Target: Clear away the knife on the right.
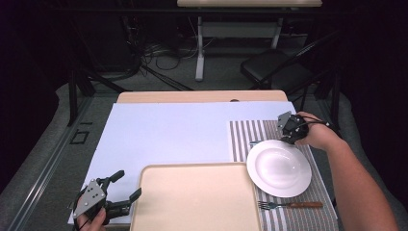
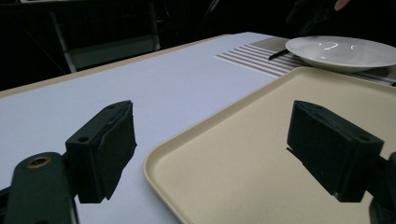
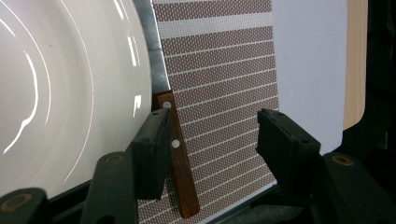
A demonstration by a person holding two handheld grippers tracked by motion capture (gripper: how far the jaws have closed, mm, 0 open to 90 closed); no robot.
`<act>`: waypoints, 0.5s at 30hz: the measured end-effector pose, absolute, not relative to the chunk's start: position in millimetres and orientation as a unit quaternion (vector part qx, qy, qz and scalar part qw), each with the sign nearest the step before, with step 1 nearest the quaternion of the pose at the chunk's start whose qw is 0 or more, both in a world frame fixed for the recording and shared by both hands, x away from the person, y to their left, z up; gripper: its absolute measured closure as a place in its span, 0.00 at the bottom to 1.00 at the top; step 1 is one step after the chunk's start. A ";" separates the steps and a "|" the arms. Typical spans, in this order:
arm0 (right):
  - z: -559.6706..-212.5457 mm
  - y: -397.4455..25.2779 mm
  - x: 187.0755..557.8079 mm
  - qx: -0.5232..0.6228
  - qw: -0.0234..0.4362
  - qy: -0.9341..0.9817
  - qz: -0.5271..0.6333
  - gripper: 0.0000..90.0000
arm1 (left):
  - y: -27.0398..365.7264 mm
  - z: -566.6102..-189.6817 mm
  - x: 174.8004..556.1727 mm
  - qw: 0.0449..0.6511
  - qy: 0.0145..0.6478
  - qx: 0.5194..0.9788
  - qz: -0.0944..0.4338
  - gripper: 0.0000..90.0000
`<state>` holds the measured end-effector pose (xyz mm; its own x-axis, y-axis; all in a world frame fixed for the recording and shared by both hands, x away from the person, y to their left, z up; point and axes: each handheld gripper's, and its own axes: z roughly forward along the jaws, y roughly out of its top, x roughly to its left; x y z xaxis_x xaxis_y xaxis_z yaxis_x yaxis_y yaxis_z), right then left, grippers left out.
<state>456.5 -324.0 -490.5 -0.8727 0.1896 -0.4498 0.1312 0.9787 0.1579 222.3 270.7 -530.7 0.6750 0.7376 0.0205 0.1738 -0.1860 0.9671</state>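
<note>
Right gripper (image 3: 210, 154) right of centre in high view, jaws wide, straddling wooden knife handle (image 3: 180, 168), apparently lining up grasp. Knife lies on striped placemat (image 3: 224, 93), blade tucked under plate (image 3: 70, 93) rim. Left gripper (image 2: 210, 149) lower left, jaws wide, idle over tray (image 2: 261, 140) corner. Plate, tray both empty. Fork (image 1: 288, 205) below plate.

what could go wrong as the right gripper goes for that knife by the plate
The knife lies tight against the plate rim, and the open right gripper has one jaw right at the handle, so closing may nudge the plate or clip its edge. The handle lies flat on the striped placemat, so the jaws might slip off or drag the mat.
</note>
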 end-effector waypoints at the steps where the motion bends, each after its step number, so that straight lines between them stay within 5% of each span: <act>1: -491.0 -323.4 456.0 0.089 0.236 0.966 0.056 0.50 | 270.6 -530.6 222.2 0.556 0.313 0.727 0.254 0.17; 15: -499.1 -321.8 458.1 0.083 0.222 0.970 0.044 0.59 | 269.4 -530.9 222.0 0.554 0.312 0.729 0.252 0.17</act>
<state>458.1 -321.8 -499.1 -0.8876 0.1813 -0.4235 0.1420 0.9822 0.1229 222.0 269.4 -530.9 0.6777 0.7350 0.0220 0.1761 -0.1912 0.9656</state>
